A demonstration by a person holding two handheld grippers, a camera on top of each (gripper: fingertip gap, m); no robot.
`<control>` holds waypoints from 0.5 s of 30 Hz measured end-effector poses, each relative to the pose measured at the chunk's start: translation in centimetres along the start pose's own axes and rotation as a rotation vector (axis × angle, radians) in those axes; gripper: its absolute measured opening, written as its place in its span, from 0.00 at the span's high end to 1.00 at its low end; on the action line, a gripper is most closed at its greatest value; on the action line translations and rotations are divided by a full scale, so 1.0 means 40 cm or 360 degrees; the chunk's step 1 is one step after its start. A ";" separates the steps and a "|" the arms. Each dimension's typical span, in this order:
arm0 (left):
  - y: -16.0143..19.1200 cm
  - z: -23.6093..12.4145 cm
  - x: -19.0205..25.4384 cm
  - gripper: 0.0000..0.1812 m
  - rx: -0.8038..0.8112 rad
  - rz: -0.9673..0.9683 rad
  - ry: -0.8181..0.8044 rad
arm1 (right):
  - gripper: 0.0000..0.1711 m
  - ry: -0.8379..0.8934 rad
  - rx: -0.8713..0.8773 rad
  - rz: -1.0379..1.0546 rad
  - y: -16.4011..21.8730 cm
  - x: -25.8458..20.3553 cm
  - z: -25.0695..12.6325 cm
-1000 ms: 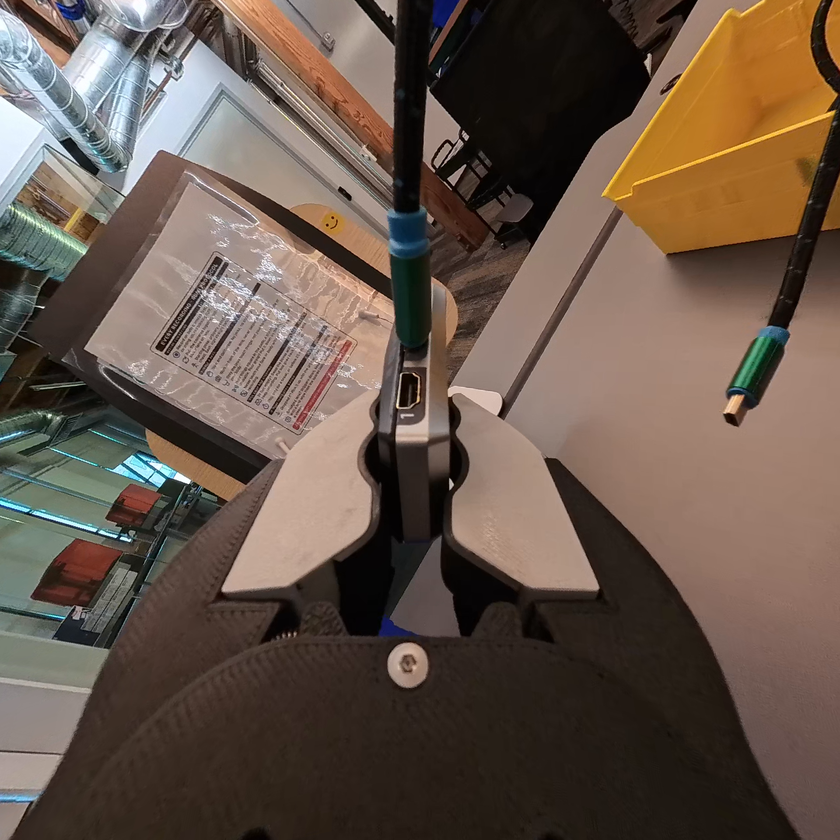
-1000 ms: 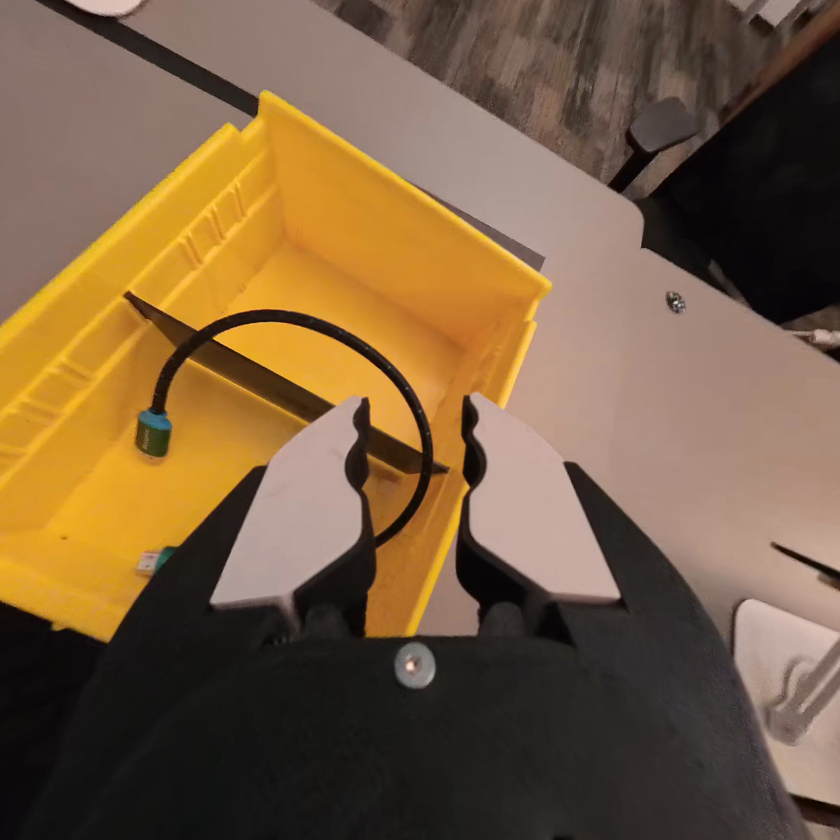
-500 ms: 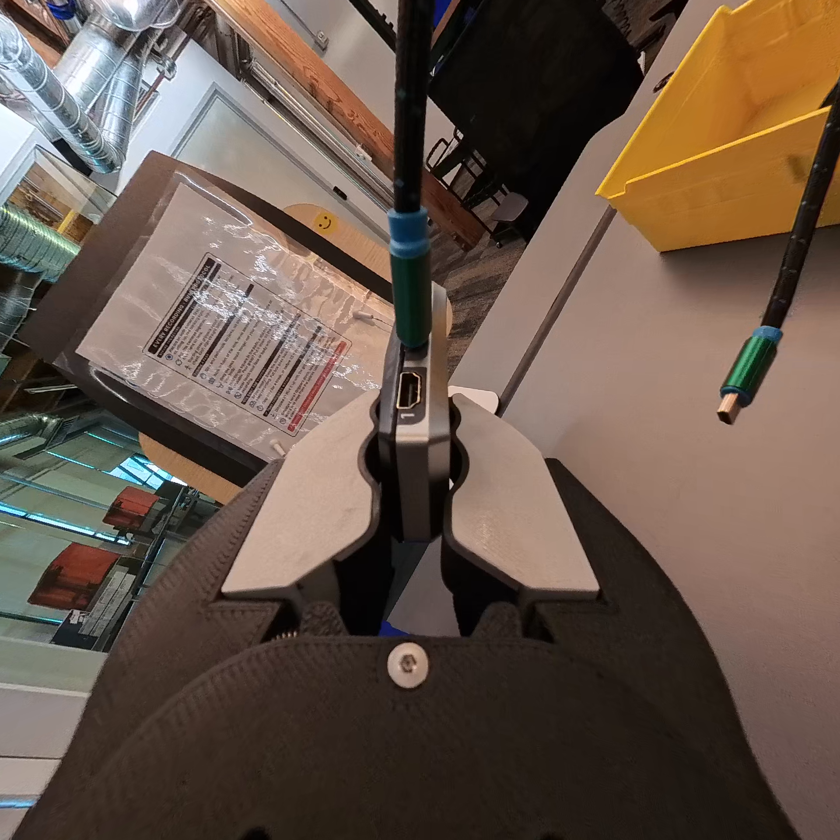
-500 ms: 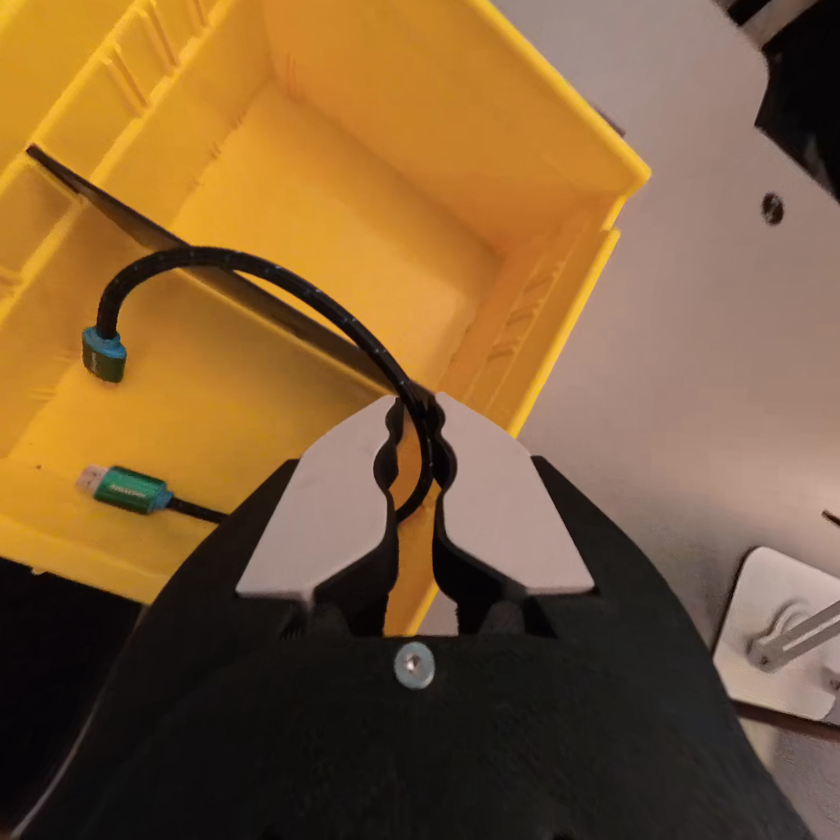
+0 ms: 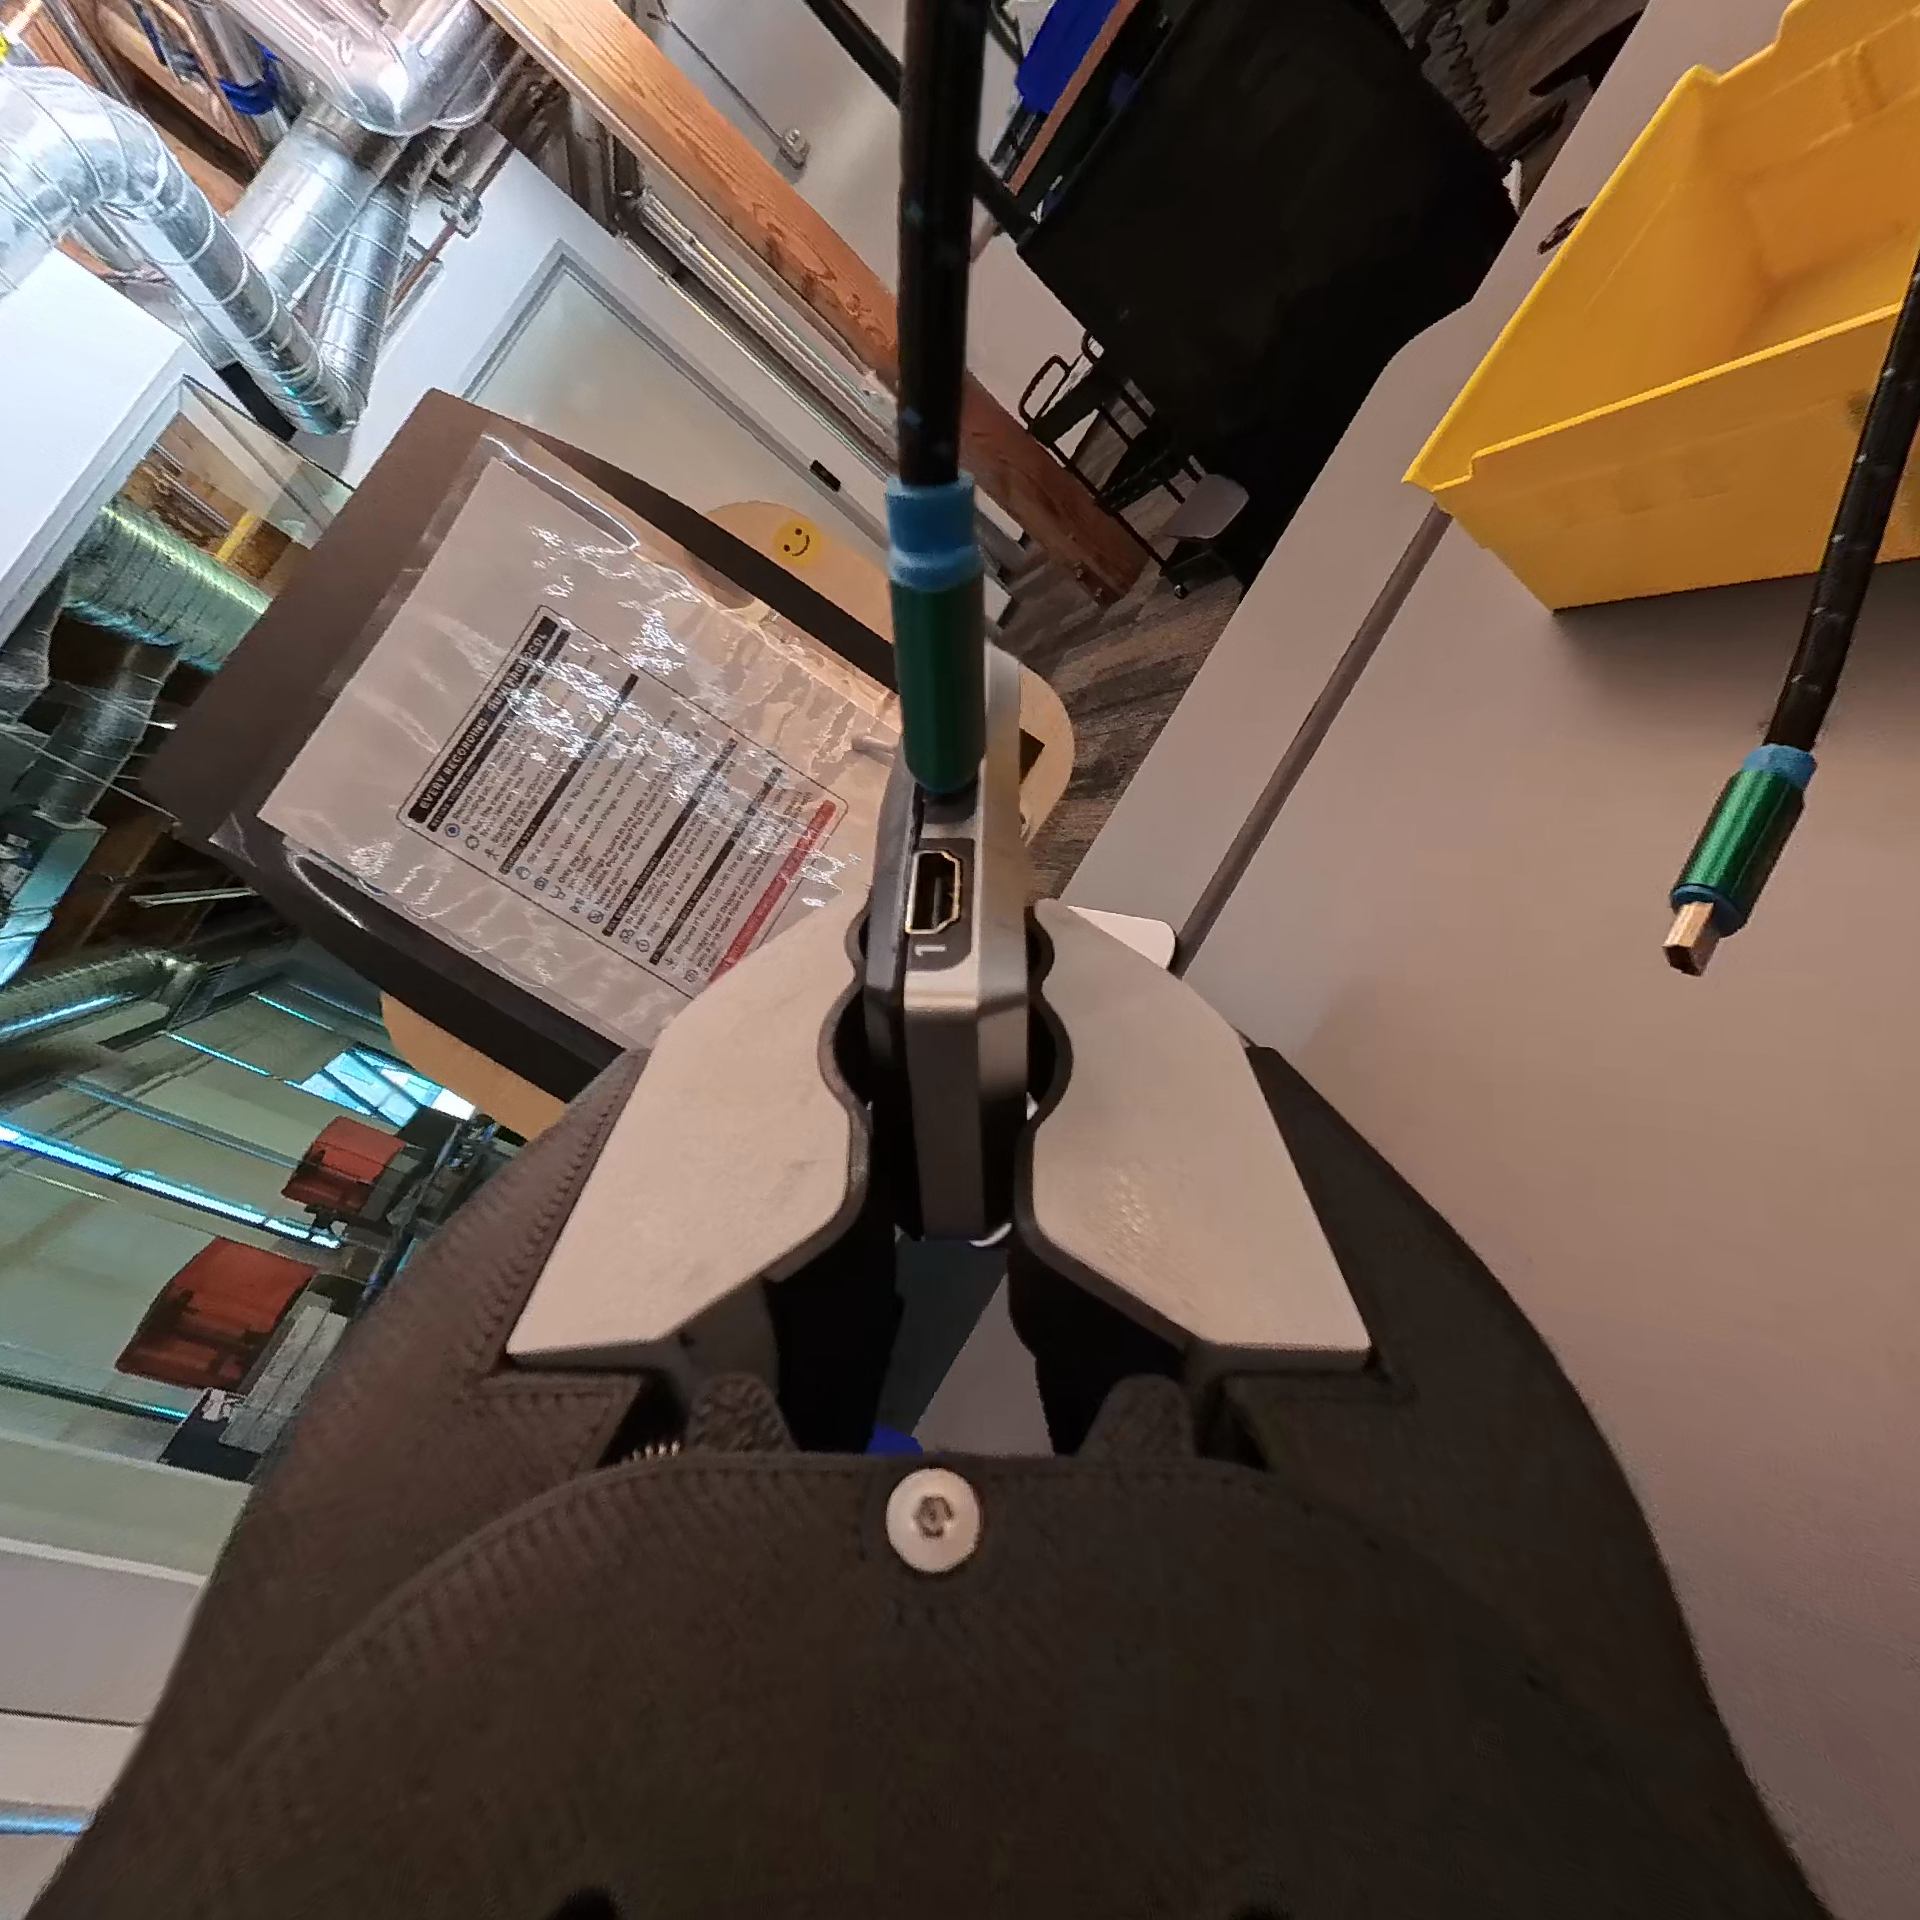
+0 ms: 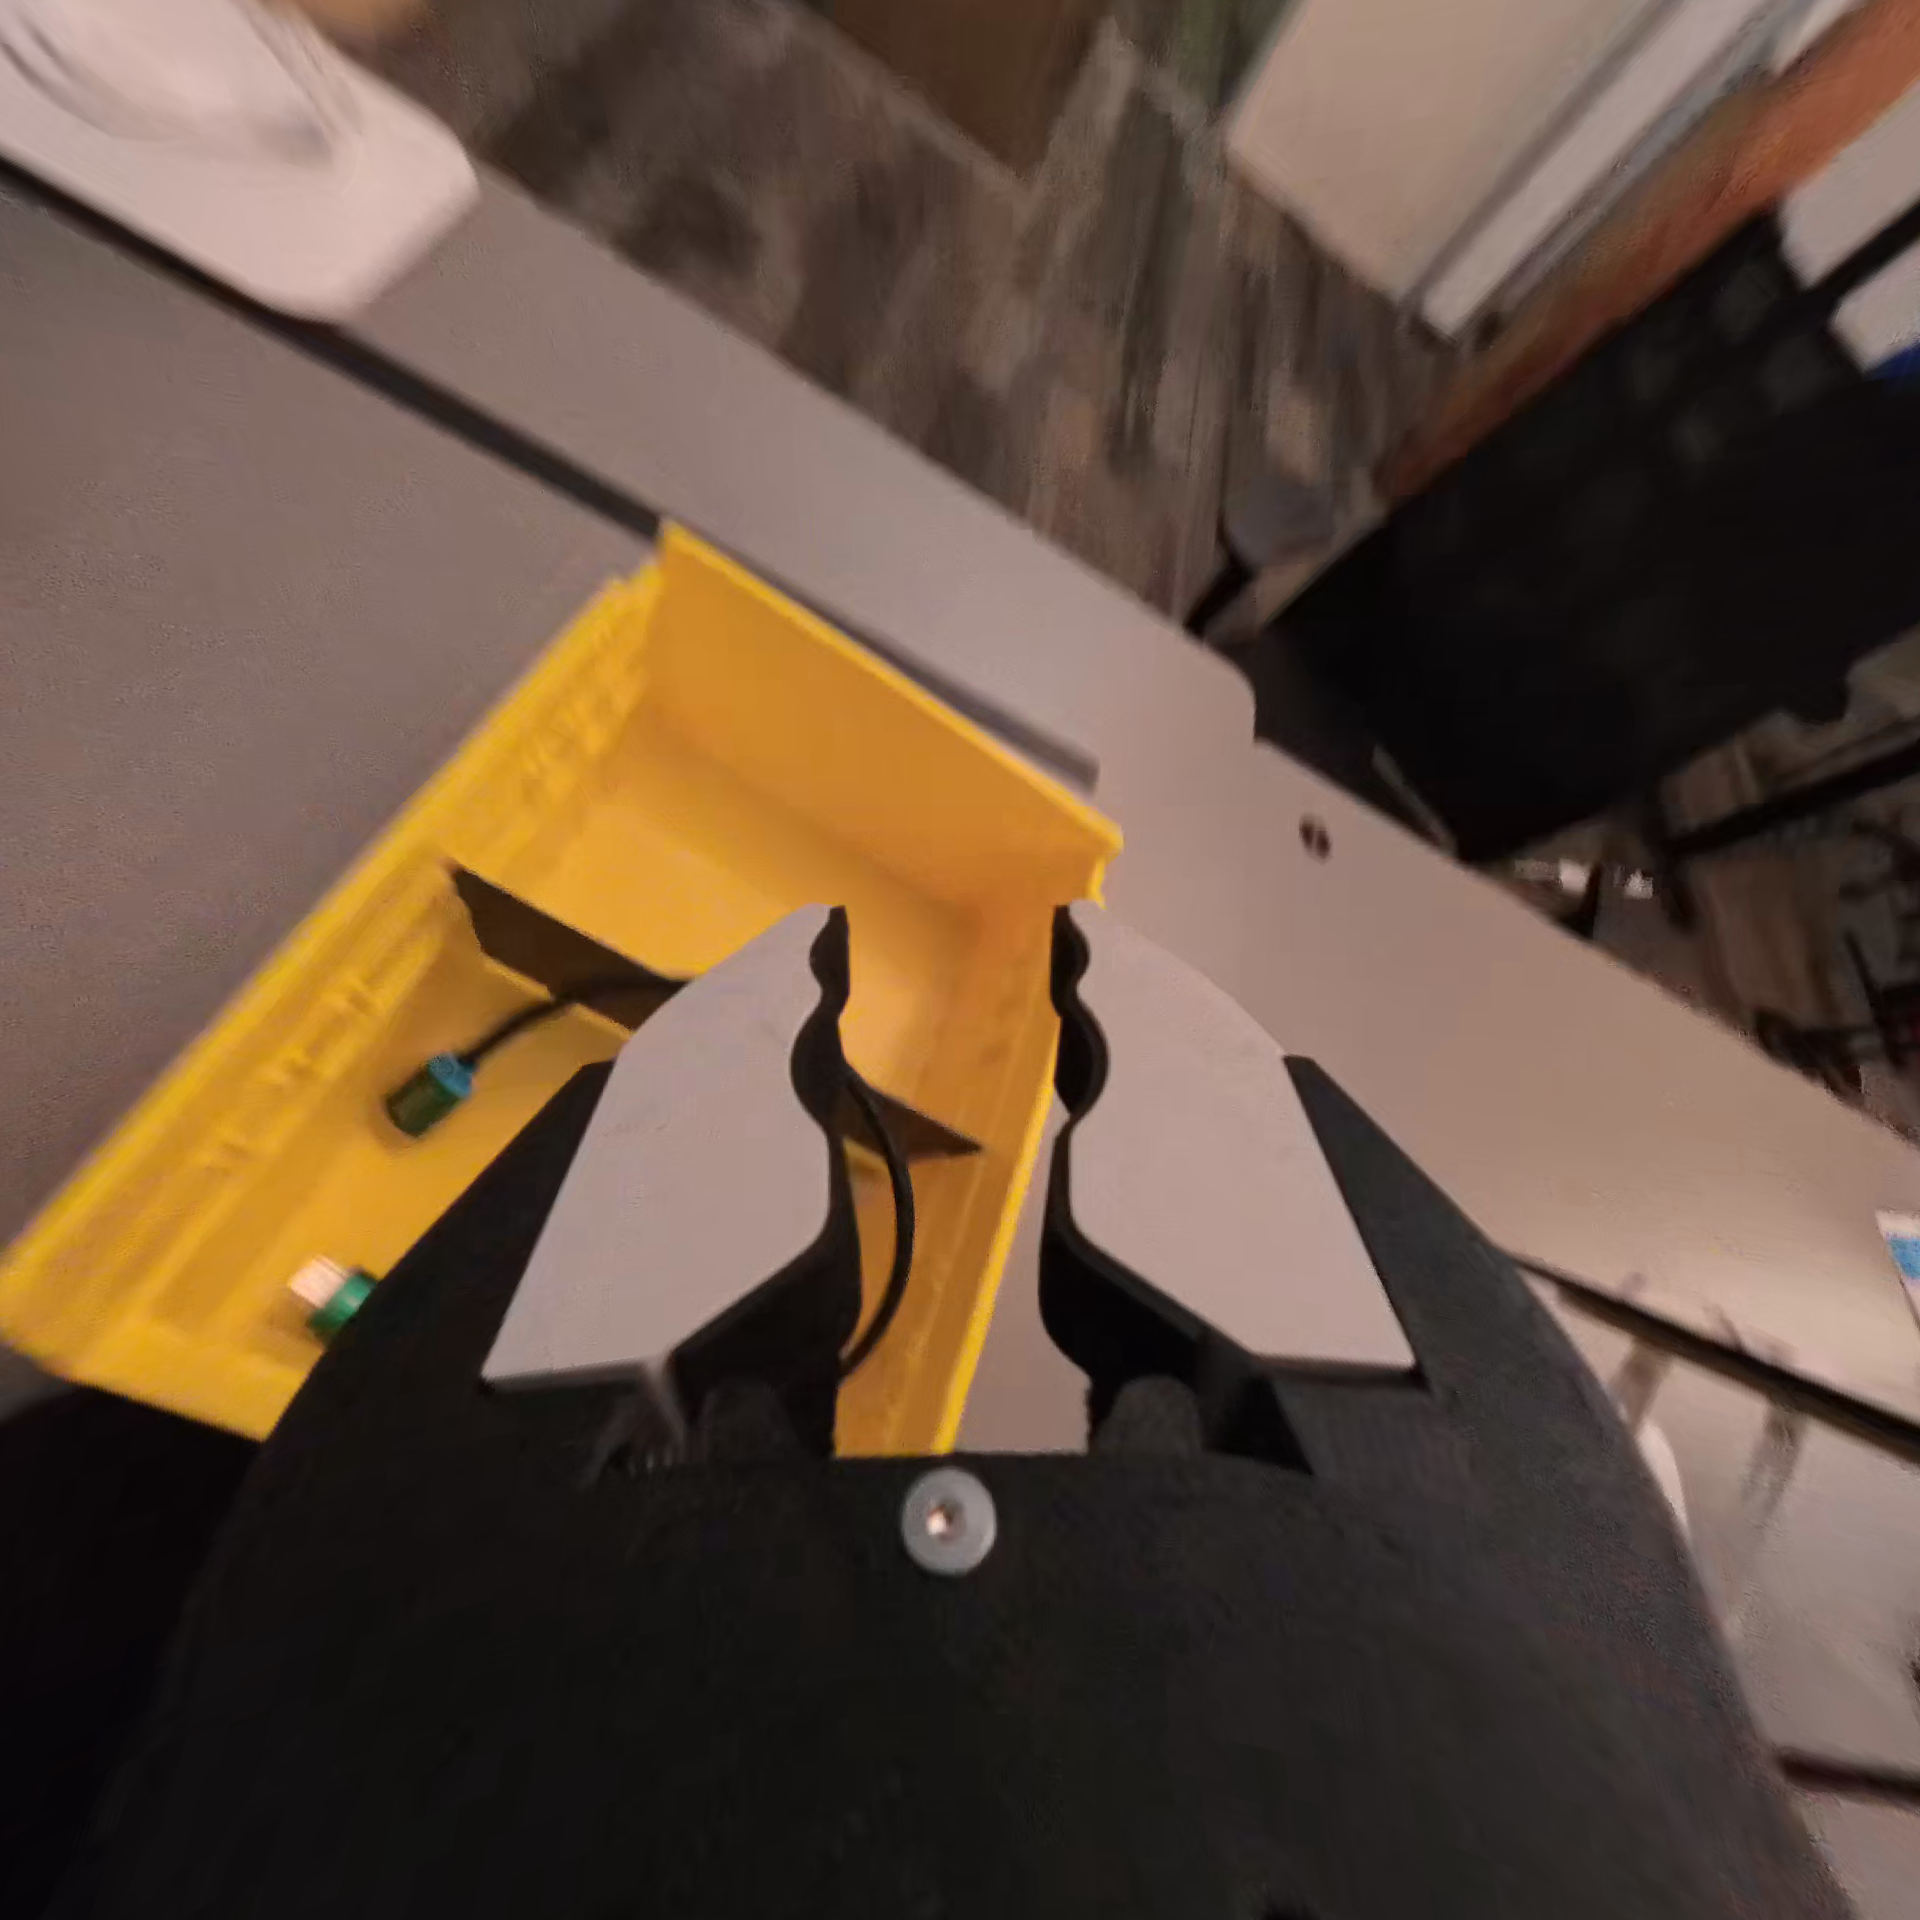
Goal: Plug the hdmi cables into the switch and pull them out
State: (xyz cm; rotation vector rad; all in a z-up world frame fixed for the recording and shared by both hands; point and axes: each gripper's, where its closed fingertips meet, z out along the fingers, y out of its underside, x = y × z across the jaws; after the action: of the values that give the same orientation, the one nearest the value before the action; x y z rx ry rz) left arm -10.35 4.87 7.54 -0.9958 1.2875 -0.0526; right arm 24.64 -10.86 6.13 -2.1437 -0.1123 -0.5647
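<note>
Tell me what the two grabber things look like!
Both match. The left hand-held gripper and right hand-held gripper each have two flat pale-grey fingers with wavy black inner edges, on a rounded, ridged black body with one silver screw in the middle.

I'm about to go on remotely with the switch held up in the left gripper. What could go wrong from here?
1. The plugged cable runs up from the switch, and its free green plug dangles above the table; it may swing or snag.
2. The left gripper pinches only the switch's lower end, so a hard pull could tilt it.
3. The right gripper is open over the yellow bin; that view is blurred, so aiming is uncertain.
</note>
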 end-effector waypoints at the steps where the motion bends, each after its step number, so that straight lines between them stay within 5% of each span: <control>1: 0.000 0.000 -0.001 0.88 0.0001 0.0015 -0.0014 | 0.82 -0.0024 0.0226 -0.0004 -0.085 -0.028 -0.046; 4: 0.001 -0.001 -0.005 0.88 -0.0016 0.0079 -0.0054 | 0.93 -0.0083 0.0994 0.0066 -0.329 -0.135 -0.264; 7: 0.004 -0.002 -0.014 0.88 -0.0035 0.0137 -0.0108 | 0.99 -0.0650 0.1748 -0.0123 -0.444 -0.381 -0.496; 10: 0.005 -0.005 -0.026 0.88 -0.0040 0.0160 -0.0163 | 0.89 -0.1068 0.1349 -0.0266 -0.430 -0.577 -0.446; 15: -0.011 -0.016 -0.041 0.88 0.0005 0.0175 -0.0235 | 0.85 -0.1223 0.0905 -0.0281 -0.410 -0.736 -0.267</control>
State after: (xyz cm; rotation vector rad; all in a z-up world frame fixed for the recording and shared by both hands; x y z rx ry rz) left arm -11.21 5.15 9.12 -0.9076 1.2039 0.1019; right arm -10.01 -5.80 10.97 -1.6815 -0.7902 0.2156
